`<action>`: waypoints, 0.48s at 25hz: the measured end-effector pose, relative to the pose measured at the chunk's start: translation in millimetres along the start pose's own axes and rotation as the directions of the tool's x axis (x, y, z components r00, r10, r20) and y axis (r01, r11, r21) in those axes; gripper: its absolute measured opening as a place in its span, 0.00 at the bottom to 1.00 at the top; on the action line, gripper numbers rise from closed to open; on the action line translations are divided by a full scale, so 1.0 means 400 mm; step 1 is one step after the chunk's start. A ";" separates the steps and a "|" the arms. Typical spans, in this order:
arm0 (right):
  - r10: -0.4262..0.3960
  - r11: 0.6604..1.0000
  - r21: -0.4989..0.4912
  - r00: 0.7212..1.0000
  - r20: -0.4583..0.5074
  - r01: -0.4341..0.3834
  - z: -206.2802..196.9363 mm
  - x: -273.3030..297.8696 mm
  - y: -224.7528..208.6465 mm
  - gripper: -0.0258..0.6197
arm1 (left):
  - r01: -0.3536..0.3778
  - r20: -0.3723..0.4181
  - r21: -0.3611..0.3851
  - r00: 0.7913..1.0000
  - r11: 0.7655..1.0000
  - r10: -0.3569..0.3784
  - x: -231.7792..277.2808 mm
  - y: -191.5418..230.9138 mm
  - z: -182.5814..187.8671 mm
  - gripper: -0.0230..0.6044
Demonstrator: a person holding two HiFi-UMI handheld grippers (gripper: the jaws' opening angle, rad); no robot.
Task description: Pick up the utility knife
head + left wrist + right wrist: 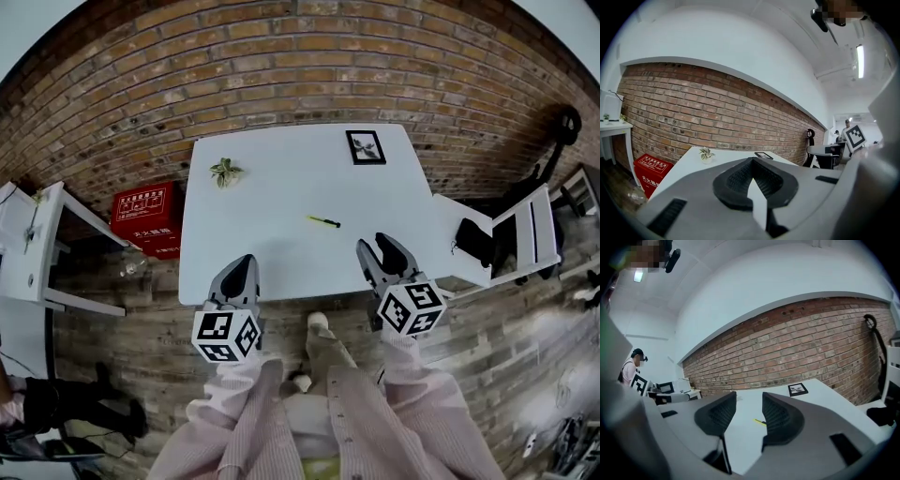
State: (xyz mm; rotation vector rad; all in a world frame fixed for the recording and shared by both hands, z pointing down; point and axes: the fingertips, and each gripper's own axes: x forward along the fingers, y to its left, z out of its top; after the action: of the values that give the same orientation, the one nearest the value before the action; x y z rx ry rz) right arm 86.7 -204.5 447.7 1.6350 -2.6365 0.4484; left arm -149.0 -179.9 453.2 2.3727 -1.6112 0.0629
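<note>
A white table is set against a brick wall on a plank floor, with a red box just beside it. A yellow utility knife is laid near the table's middle, with a framed picture and a small plant toward its far edge. At the table's near edge the left gripper is held clenched on nothing, and the right gripper released and empty, apart from the knife.

The slim yellow-and-black utility knife lies flat mid-table, untouched.
</note>
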 end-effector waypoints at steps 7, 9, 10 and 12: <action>0.050 0.999 0.010 0.995 -0.082 -0.049 -0.030 0.118 -0.061 0.31 | -0.017 -0.055 -0.030 0.998 0.999 0.015 0.116 0.020 -0.023 0.02; 0.072 0.997 0.018 0.992 -0.106 -0.071 -0.044 0.147 -0.072 0.31 | -0.028 -0.070 -0.036 0.997 0.999 0.025 0.140 0.028 -0.032 0.02; 0.083 0.996 0.022 0.989 -0.119 -0.081 -0.053 0.160 -0.077 0.31 | -0.033 -0.078 -0.041 0.997 0.999 0.030 0.151 0.033 -0.037 0.02; 0.101 0.995 0.019 0.985 -0.143 -0.099 -0.066 0.188 -0.089 0.31 | -0.041 -0.091 -0.049 0.995 0.998 0.036 0.180 0.042 -0.047 0.02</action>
State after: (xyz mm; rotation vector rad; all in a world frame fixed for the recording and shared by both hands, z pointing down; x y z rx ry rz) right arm 79.9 -278.6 492.9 1.4192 -2.6218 0.5634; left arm -134.8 -246.1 487.8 2.2675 -1.5975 0.1324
